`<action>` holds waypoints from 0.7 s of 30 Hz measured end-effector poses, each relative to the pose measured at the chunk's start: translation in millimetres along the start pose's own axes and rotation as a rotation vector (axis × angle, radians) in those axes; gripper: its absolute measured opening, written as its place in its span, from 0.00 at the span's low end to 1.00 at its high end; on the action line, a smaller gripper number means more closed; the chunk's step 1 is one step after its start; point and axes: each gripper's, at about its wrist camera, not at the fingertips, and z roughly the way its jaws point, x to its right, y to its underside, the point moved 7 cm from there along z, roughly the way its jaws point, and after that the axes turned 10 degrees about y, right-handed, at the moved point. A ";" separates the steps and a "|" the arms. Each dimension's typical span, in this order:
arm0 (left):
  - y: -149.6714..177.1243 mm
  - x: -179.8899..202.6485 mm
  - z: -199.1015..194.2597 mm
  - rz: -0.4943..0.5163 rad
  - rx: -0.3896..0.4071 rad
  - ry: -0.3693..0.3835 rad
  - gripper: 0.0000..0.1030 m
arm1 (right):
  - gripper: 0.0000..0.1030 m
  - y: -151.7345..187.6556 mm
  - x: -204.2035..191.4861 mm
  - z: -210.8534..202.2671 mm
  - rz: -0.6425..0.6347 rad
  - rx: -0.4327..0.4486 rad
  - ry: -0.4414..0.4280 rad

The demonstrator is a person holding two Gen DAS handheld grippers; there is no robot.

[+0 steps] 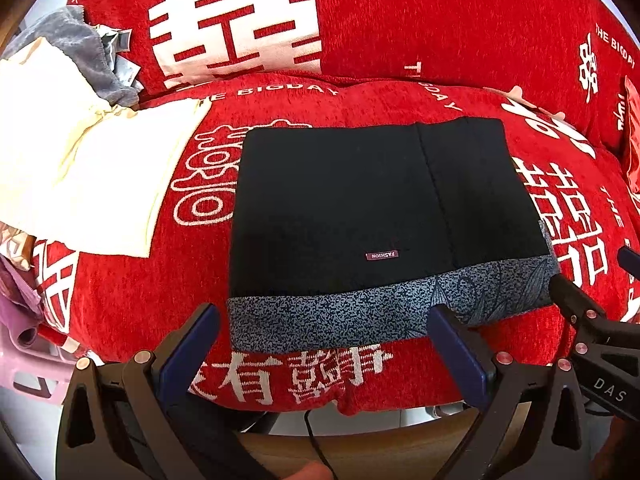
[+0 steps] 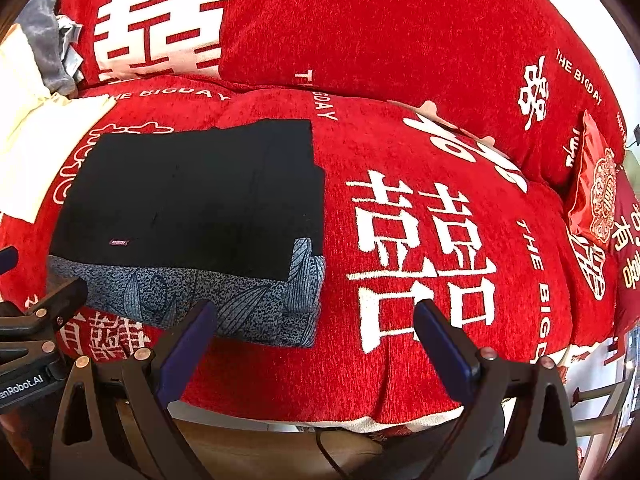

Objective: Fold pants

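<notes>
Red sofa cover (image 1: 400,32) with white characters, spread over seat and backrest, fills both views. On its seat, centre-left, lie the black pants (image 1: 360,200), already folded into a flat, compact rectangle; a blue-grey patterned band (image 1: 340,320) shows along the near edge, and a small label (image 1: 382,255) sits on the top layer. A cream cloth (image 1: 80,176) lies to the left, just beside the pants, with a grey towel (image 1: 76,40) beyond it at the far left; a red packet (image 2: 592,188) rests at the far right. My left gripper (image 1: 324,332) hangs at the near edge of the pants, jaws spread wide and holding nothing. My right gripper (image 2: 316,328) hangs at the near right corner, likewise wide open and empty. I judge the folding near its end, both tools being off the cloth. The next move, if any, calls for squaring the near right corner, where the patterned layer juts out past the black one.
</notes>
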 end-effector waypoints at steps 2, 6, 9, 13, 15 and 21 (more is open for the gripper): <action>-0.2 -0.1 1.7 -0.002 -0.004 0.000 1.00 | 0.96 -0.9 -1.0 1.0 -0.005 0.000 0.002; -0.9 -0.2 4.2 0.000 -0.009 0.000 1.00 | 0.96 -1.3 -4.0 2.2 -0.015 -0.002 0.002; -1.5 0.1 5.3 0.003 -0.011 0.003 1.00 | 0.96 -0.8 -4.7 2.6 -0.015 -0.001 0.002; 0.1 3.9 6.3 0.005 -0.018 0.007 1.00 | 0.96 0.1 -3.7 2.5 -0.012 -0.002 0.000; 1.3 4.7 6.2 0.005 -0.019 0.007 1.00 | 0.96 0.1 -3.2 2.9 -0.012 -0.001 0.000; 2.6 3.8 1.9 0.005 -0.011 0.009 1.00 | 0.96 0.6 -5.1 -0.5 -0.010 0.003 -0.004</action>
